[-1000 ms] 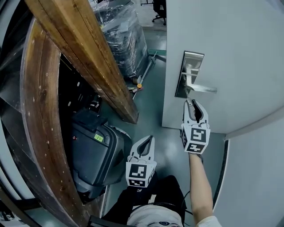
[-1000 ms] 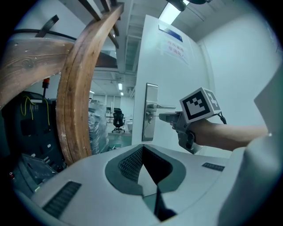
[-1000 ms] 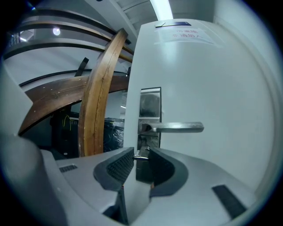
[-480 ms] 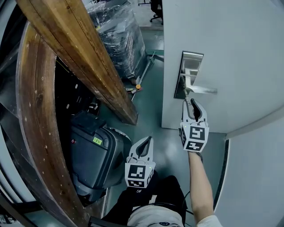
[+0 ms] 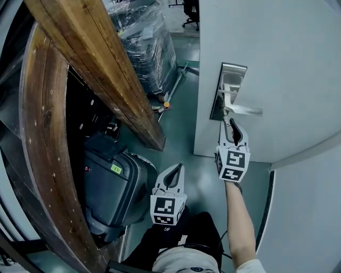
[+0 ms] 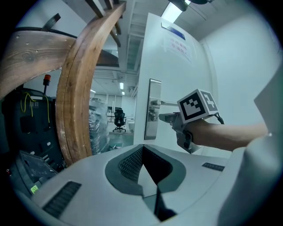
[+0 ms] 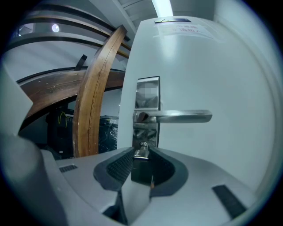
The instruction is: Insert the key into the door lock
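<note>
A grey door (image 5: pixel 287 64) carries a steel lock plate (image 5: pixel 228 90) with a lever handle (image 5: pixel 242 110). My right gripper (image 5: pixel 230 121) is held up just below the handle, shut on a key (image 7: pixel 141 152). In the right gripper view the key's metal tip lies at the lower end of the lock plate (image 7: pixel 147 95), under the handle (image 7: pixel 177 117). I cannot tell whether the tip is inside the keyhole. My left gripper (image 5: pixel 174 169) hangs lower and to the left, away from the door, shut with nothing in it. From the left gripper view, the right gripper (image 6: pixel 170 118) points at the plate (image 6: pixel 154 108).
A big curved wooden beam (image 5: pixel 101 69) leans across the left side, close to the door edge. Below it stands a black wheeled case (image 5: pixel 114 184). A plastic-wrapped pallet (image 5: pixel 146 42) and an office chair (image 5: pixel 191 11) stand farther back on the green floor (image 5: pixel 184 106).
The right gripper with the key stays at the lock plate, shifting only slightly. The left gripper has not moved.
</note>
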Motion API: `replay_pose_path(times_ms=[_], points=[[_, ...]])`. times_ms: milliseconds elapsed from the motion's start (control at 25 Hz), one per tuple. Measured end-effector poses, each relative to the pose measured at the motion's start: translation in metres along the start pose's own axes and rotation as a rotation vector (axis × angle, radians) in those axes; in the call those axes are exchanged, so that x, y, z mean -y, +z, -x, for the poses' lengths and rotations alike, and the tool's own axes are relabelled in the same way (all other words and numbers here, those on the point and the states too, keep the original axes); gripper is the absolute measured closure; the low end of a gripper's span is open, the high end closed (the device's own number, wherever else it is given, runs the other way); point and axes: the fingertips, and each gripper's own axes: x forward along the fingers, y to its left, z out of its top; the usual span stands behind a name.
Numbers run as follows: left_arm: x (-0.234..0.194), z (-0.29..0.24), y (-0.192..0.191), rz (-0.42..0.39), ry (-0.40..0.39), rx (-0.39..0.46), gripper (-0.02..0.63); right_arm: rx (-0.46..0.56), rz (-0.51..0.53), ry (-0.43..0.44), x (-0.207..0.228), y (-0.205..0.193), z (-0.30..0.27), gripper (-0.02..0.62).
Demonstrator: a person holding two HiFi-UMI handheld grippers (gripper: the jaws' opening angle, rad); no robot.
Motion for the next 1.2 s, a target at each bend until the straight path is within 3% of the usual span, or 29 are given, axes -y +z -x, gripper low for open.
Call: replay_pose_path(times_ms=[440, 1040, 1200], points=[[-0.030, -0.025, 0.024, -0.020, 0.059, 0.055, 0.604, 0.032, -0.064, -0.166, -0.008, -0.002, -0.009, 0.479], [-0.044, -0.037, 0.016, -0.026, 0.057, 0.040, 0.604, 0.030, -0.067, -0.245, -0.003, -0.004, -0.034, 0.479], [-0.046, -0.028, 0.010, -0.023, 0.058, 0.028, 0.604, 0.001, -0.058, -0.208, -0.003, -0.010, -0.040, 0.477]])
